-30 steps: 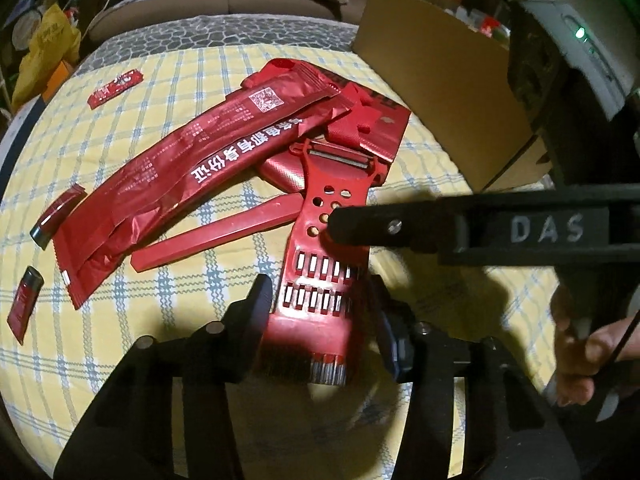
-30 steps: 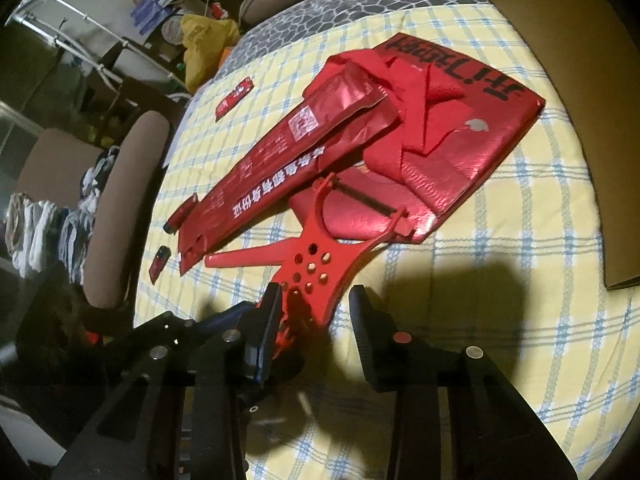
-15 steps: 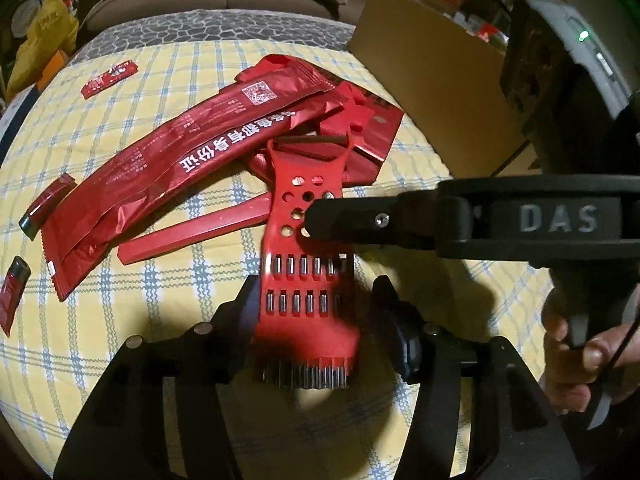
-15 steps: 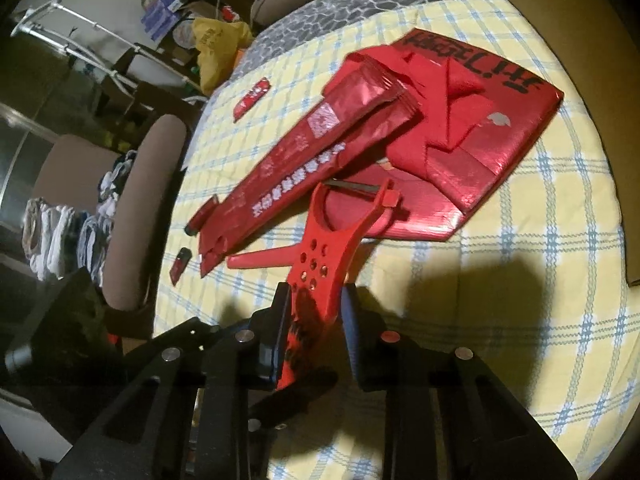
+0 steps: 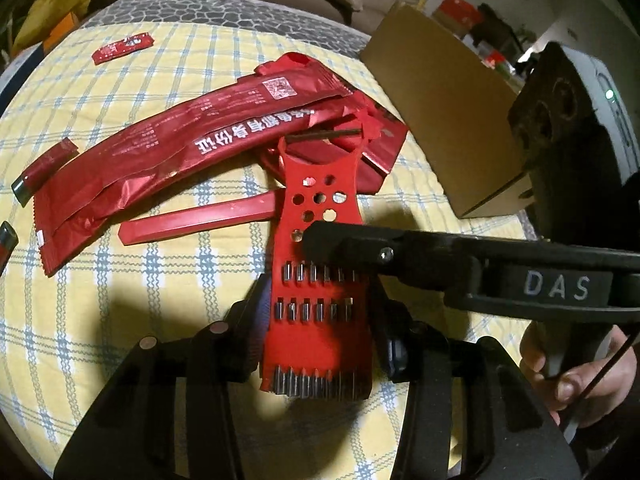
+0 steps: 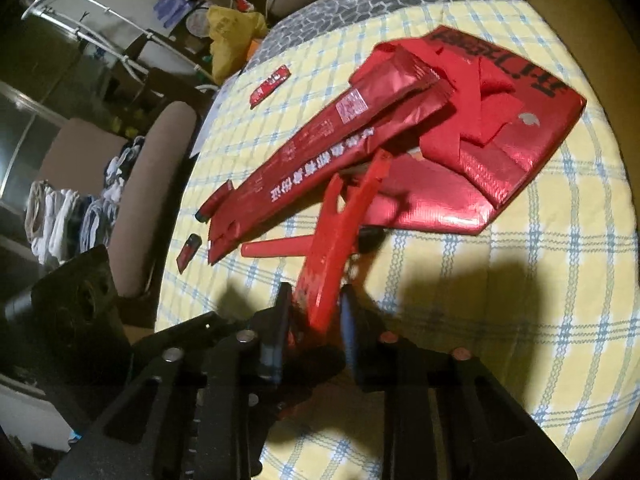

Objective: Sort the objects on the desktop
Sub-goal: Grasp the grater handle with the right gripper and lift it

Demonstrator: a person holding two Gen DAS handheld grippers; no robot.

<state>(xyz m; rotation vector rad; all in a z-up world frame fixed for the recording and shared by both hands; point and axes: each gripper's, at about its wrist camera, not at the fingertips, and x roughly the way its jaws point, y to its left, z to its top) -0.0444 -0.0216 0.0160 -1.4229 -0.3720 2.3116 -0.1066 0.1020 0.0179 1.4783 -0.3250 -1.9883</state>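
Both hand-held grippers pinch the red plastic grater-peeler (image 5: 320, 280) above the tabletop (image 5: 120, 320): left hand-held gripper (image 5: 318, 316) across its wide toothed end, right hand-held gripper (image 6: 314, 312) on its faces. It looks stiff, light; hold the flat sides, clear of the blades.

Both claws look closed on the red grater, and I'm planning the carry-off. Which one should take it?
Right, probably. The right claw pinches the red grater across its flat faces near mid-body. The left claw only squeezes the toothed end by its thin edges, so it looks likelier to slip.
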